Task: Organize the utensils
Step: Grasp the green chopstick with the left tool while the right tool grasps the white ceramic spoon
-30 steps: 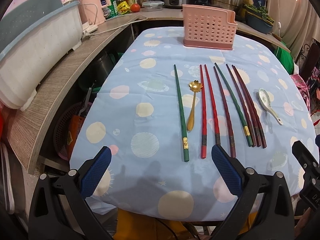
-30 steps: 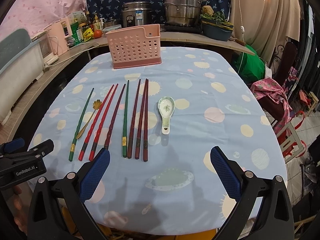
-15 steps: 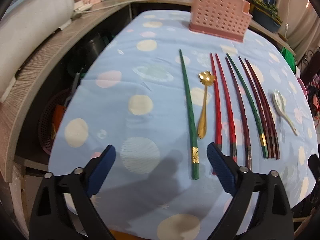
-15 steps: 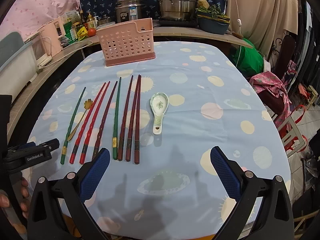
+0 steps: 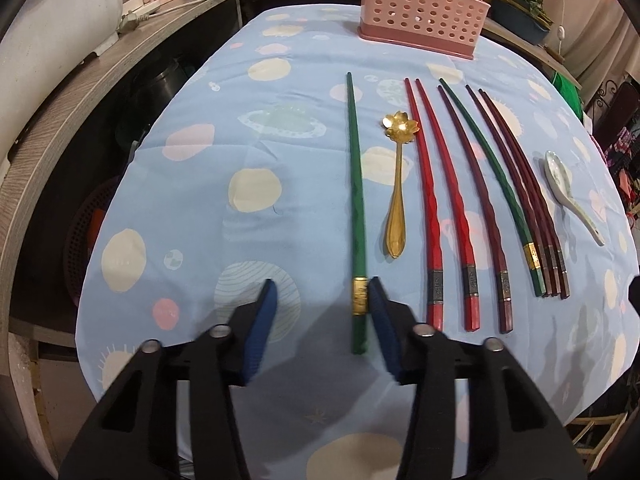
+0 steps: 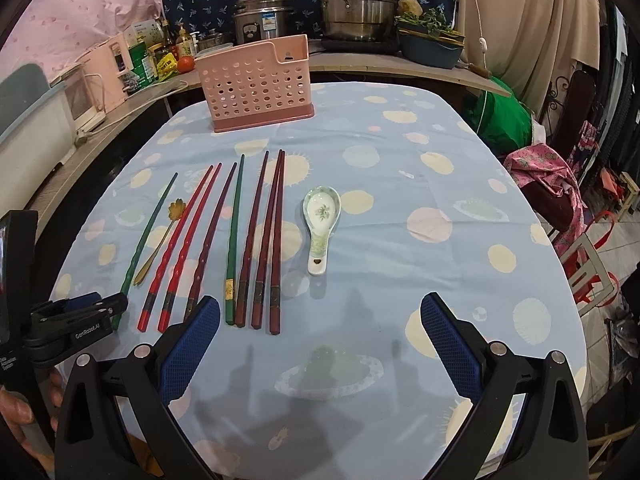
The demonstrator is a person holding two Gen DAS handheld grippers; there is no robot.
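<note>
Left gripper (image 5: pixel 320 312) had dropped low over the near edge of the table in the past second, its blue pads drawn closer than a moment before yet still parted, nothing held. The lone green chopstick (image 5: pixel 356 208) lay between them, its gold-banded butt right against the right-hand pad (image 5: pixel 380 320), with open cloth between it and the left pad. Judged from that, the first pick-up of the sorting job was about to begin, and no utensil had yet reached the pink perforated holder (image 5: pixel 420 4) standing at the far end of the table.

Right gripper (image 6: pixel 320 344) hung spread wide and empty above bare cloth, roughly where it had been a second earlier, near the butts of the dark chopsticks (image 6: pixel 264 240).

Everything else was undisturbed in its row: gold flower spoon (image 5: pixel 398 184), two red chopsticks (image 5: pixel 436 192), a second green one (image 5: pixel 496 184) and a white ceramic spoon (image 5: pixel 568 192) well to the right. They rested on a pale blue tablecloth (image 5: pixel 200 200) printed with cream spots and planets, slightly creased.

Behind ran a wooden counter (image 6: pixel 360 62) carrying a rice cooker (image 6: pixel 262 16), a stacked steel steamer (image 6: pixel 354 0), bottles and a tomato (image 6: pixel 185 64).
</note>
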